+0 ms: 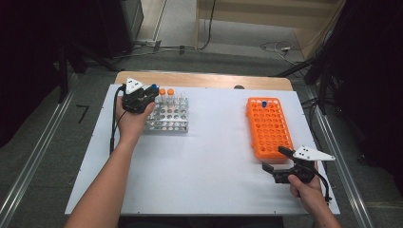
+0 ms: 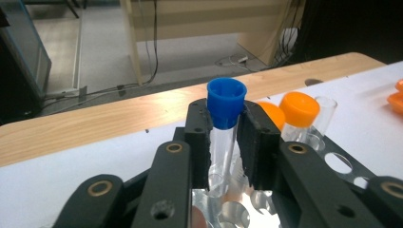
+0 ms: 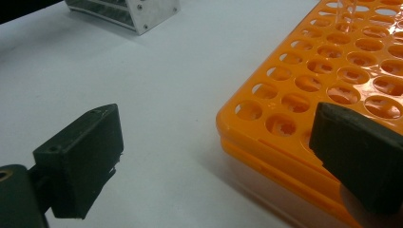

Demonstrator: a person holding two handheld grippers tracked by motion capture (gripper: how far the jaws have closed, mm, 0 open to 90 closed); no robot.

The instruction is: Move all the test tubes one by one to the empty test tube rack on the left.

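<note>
While the blue-capped tube (image 2: 223, 128) stands upright with its long axis straight up and down, the left gripper (image 2: 224, 142) has its jaws clamped on the clear wall just under the blue cap, one pad on each side. The tube's foot sits at a hole in the metal rack (image 1: 169, 118), at the rack's far left corner on the tabletop (image 1: 209, 166), so the coming move looks like a straight lift along that axis; any tilt would likely drag the tube against the hole's rim. Just beside it stand two orange-capped tubes (image 2: 298, 110) and an uncapped one, near enough to be knocked.

The left hand is the nearer one by far. The right gripper (image 1: 276, 164) rests well apart, at the near edge of the orange rack (image 1: 269, 127), its jaws wide apart and holding nothing; in the right gripper view one jaw hangs over the rack's corner holes. Another blue-capped tube (image 1: 264, 103) already stands at that rack's far end.
</note>
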